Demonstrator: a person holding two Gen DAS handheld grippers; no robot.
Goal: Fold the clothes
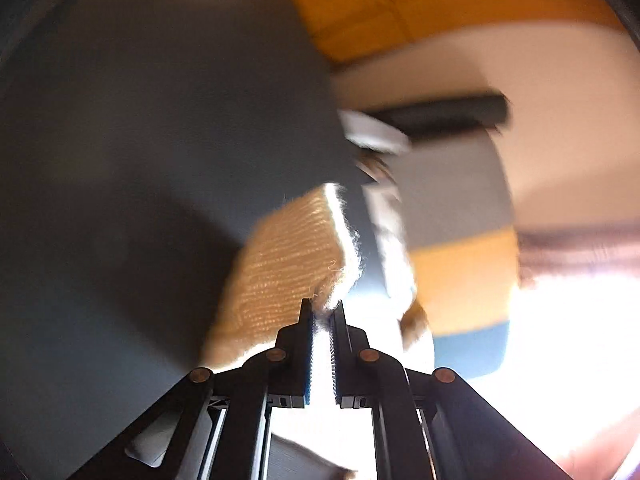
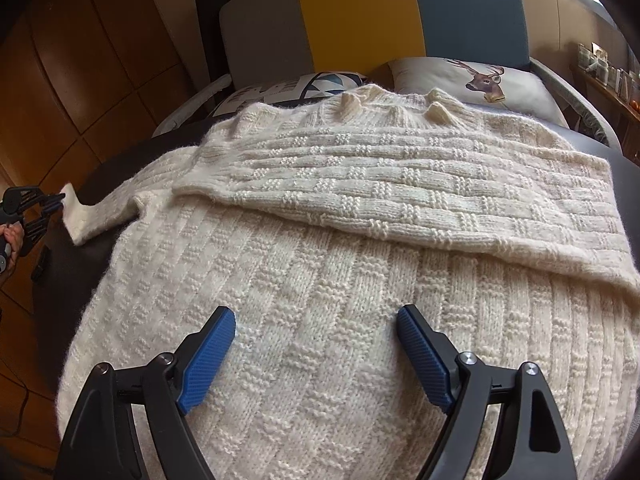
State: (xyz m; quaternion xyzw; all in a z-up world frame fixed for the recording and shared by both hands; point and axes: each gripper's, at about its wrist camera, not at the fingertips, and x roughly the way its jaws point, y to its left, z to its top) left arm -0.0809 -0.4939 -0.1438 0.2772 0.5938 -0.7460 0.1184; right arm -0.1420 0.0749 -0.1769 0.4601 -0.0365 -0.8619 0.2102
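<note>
One sweater [image 2: 320, 260], lengthwise, collar toward headboard [image 2: 360, 20]

No words, numbers, brand names or signs can be read anywhere in either view. The one candidate is the left pillow [image 2: 280, 90] at the head of the bed: it carries bold dark block shapes on white beside a blue and white triangle pattern, and they might be letters, but the cream sweater [image 2: 320, 280] covers most of them and nothing legible is left. The right pillow [image 2: 480, 80] carries a picture of a stag's head only, with no caption. The left wrist view is blurred throughout and gives nothing legible.
</note>
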